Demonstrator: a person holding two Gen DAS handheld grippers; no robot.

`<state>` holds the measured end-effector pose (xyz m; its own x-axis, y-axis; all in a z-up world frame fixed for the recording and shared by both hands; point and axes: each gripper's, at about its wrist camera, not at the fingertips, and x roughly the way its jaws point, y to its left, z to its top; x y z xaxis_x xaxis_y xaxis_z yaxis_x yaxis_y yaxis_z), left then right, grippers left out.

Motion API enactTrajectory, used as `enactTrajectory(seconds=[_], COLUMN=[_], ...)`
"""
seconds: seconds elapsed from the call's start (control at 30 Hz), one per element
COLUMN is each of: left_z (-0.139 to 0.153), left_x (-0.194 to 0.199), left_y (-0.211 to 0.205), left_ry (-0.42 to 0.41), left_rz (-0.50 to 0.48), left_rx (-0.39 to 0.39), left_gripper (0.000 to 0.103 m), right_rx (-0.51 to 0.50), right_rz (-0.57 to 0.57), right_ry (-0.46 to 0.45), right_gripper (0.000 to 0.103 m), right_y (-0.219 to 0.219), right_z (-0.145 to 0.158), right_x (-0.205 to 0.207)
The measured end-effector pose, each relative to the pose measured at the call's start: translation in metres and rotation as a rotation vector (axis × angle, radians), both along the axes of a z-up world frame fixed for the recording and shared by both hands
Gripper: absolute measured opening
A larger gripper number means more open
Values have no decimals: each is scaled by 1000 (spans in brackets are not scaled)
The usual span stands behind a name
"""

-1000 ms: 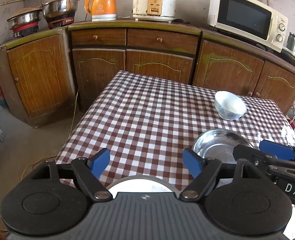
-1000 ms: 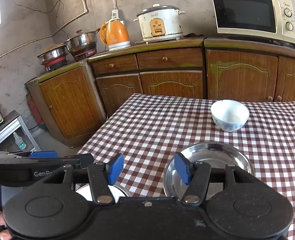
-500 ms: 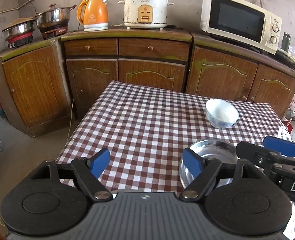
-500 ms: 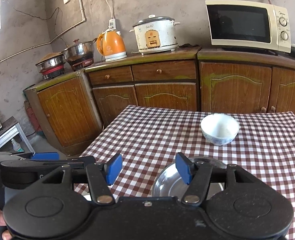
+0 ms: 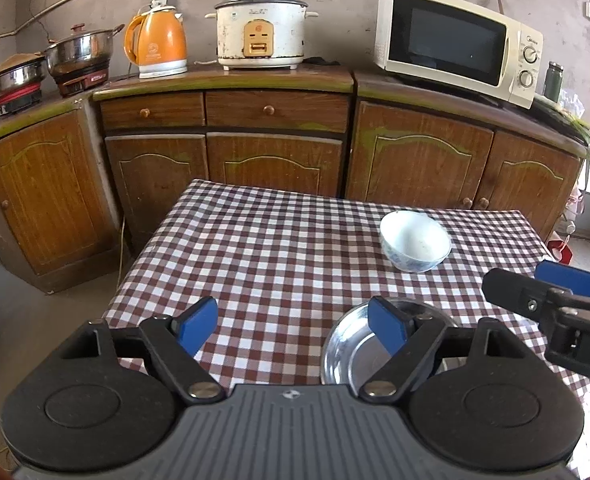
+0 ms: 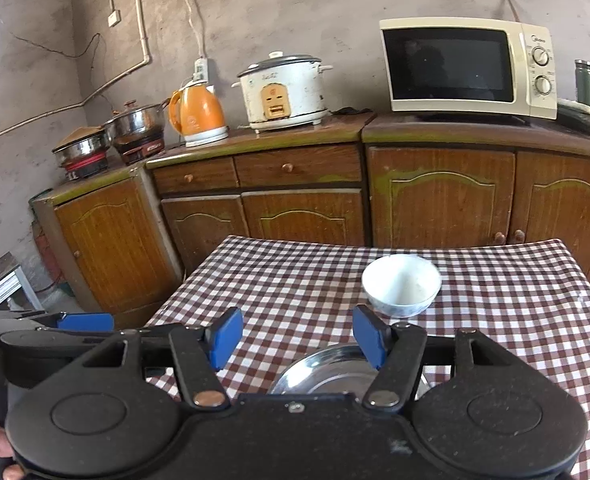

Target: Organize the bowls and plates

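Steel dish (image 5: 355, 356) sits on the checked counter (image 5: 279, 256) right under both jaws, white bowl (image 6: 401, 286) just beyond. Left gripper (image 5: 293, 330) & right gripper (image 6: 297, 338) spread, empty, right's jaws just widening — prob. free to pick next.

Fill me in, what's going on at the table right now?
A person holds both grippers above the checked table, and neither holds anything. The left gripper is open; the right gripper has just been opening, nothing between its jaws. A steel plate sits near them, a white bowl beyond it, apart.
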<state>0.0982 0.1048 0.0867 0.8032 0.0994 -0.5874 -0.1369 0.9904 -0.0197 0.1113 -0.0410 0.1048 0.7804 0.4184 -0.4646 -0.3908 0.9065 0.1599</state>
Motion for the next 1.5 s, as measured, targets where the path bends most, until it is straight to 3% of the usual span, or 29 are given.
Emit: enactTrajectory(seconds=[1.5], left_z=[-23], left_x=[83], left_y=[-60], left_ry=[54], left_rz=[-105], left_rx=[44], left_gripper=[86], right_rx=[34], right_rz=[-150], right_ry=[26], right_gripper=[77], right_y=[-81], right_z=[-24], right_x=[86])
